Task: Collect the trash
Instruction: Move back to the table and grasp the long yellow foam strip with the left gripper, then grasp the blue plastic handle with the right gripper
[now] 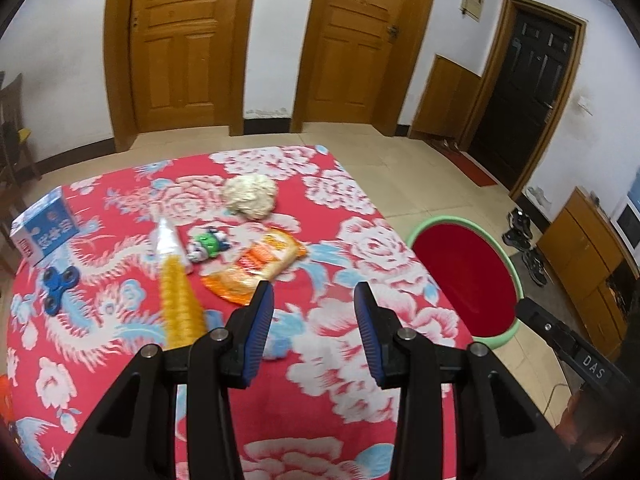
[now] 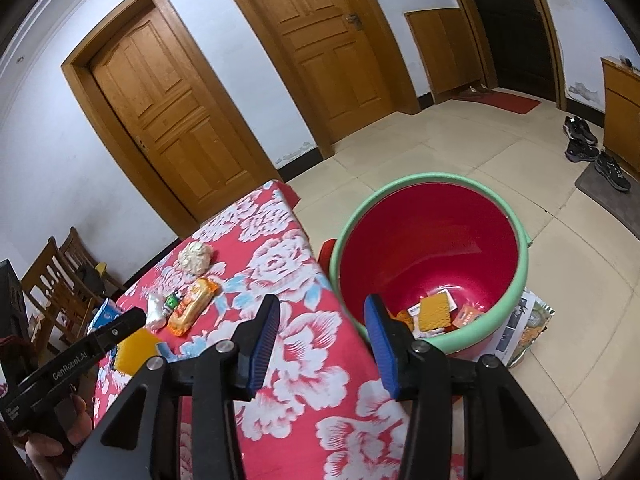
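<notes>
**Spotter:** Tools first. What have you got?

**Me:** Left gripper (image 1: 314,300): jaws apart, nothing between them, hanging over the near part of the table (image 1: 380,208). Right gripper (image 2: 322,314): jaws part-way apart, nothing between them, set over the table's edge beside the bin (image 2: 524,264).

**Spotter:** And the trash?

**Me:** The orange snack wrapper (image 1: 256,266) lies just ahead of the left gripper, slightly to its left. Its long axis runs diagonally, near-left to far-right. Beyond it sit a small green toy (image 1: 208,244), a crumpled paper ball (image 1: 250,196) and a clear cone wrapper (image 1: 172,248). A blue box (image 1: 44,230) and a blue spinner (image 1: 60,286) sit far left; I doubt those are trash.

**Spotter:** Which hand goes?

**Me:** Left, I judge; it's nearer the wrapper. The right is nearer the bin, which already holds some packets and stands on the floor right of the table.

**Spotter:** Approach?

**Me:** Across the wrapper's short side, I'd say.
</notes>
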`<state>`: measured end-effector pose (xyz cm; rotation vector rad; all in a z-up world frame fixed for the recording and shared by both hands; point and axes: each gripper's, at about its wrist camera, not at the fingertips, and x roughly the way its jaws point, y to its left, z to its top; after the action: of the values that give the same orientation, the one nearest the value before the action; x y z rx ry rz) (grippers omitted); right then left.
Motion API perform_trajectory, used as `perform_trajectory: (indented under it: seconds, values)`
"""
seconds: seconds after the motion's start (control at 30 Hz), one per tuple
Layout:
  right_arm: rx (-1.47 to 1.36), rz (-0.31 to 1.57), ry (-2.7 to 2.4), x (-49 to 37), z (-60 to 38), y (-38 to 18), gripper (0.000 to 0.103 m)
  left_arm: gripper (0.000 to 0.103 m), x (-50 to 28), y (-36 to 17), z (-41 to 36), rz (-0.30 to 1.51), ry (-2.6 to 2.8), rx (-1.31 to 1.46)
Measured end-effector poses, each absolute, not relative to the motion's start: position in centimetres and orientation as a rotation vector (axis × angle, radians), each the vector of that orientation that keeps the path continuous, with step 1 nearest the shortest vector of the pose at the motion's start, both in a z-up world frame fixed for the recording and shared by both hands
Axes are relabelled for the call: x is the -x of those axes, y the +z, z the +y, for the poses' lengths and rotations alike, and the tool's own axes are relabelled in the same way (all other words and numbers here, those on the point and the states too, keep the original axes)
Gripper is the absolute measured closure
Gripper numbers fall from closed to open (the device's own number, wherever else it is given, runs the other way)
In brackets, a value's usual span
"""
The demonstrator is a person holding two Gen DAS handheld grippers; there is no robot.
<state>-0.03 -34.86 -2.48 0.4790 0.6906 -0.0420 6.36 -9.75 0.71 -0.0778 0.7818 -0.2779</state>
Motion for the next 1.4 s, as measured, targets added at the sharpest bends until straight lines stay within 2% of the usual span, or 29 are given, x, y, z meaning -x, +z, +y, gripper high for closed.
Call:
perform_trajectory:
  seconds: [0.5,1.07,1.13,1.2,1.27,1.4]
  values:
    - [-0.445,0.727,-0.012,-0.7,-31.9,-2.7,0.055,0.062,-7.1,0.0,-3.9,0.776,-0.147,0.125]
    - [-0.401,0.777,0.015,-1.8,-29.6,-3.2,0.055,0.062,-8.5,-4.1,-1.5,0.864,-0.119,0.18]
    - [-0.385,0.781,0.023,-2.1,-29.1,-3.1,0.055,0.07,-8.5,-4.3,-1.3,0.861,-0.141,0.196]
    - [-0.372,0.785,0.032,-2.4,-28.6,-3.1,0.055,0.084,-8.5,-4.5,-1.0,0.866,-0.166,0.215]
    - [-0.36,0.795,0.048,-2.9,-27.9,-3.2,0.055,0.092,-8.4,-4.7,-0.7,0.871,-0.183,0.241]
    - [-0.338,0.813,0.084,-3.7,-26.8,-3.3,0.049,0.093,-8.0,-4.4,0.1,0.858,-0.172,0.251]
